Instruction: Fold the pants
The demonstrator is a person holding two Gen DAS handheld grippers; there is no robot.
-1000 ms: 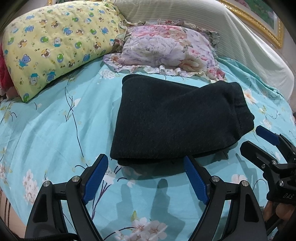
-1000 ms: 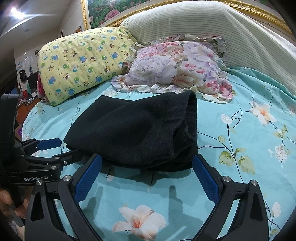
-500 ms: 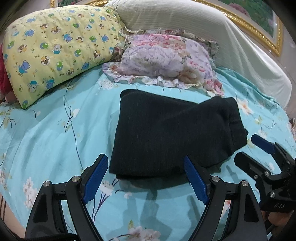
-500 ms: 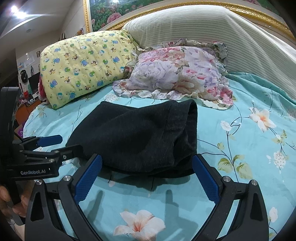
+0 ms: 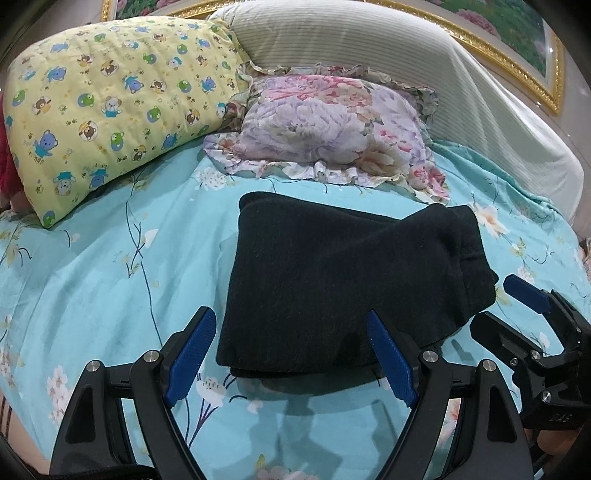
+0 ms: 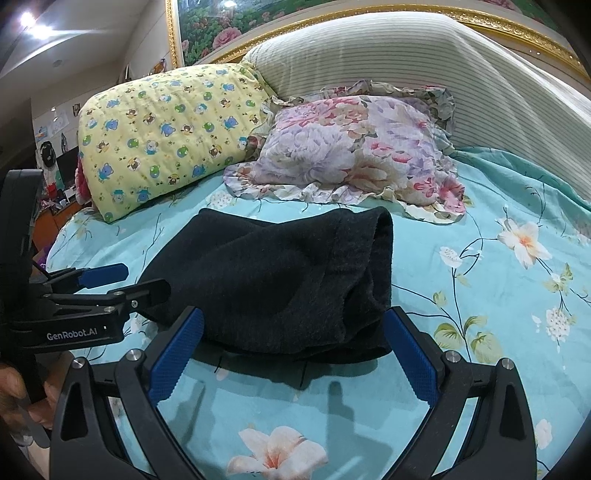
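Folded dark pants on a floral bed, both claws spread wide and empty.

The pants (image 5: 343, 288) lie folded in a thick bundle on the turquoise flowered bedsheet (image 5: 92, 280), just short of the pillows. The left claw (image 5: 291, 354) gapes wide near the bundle's near edge, gripping nothing; the right claw (image 6: 291, 350) is equally wide and empty. Behind sit a yellow bear-print pillow (image 6: 166, 129), a ruffled floral pillow (image 6: 351, 147) and a striped headboard cushion (image 6: 406, 55) under a gilt-framed painting (image 6: 221, 29).
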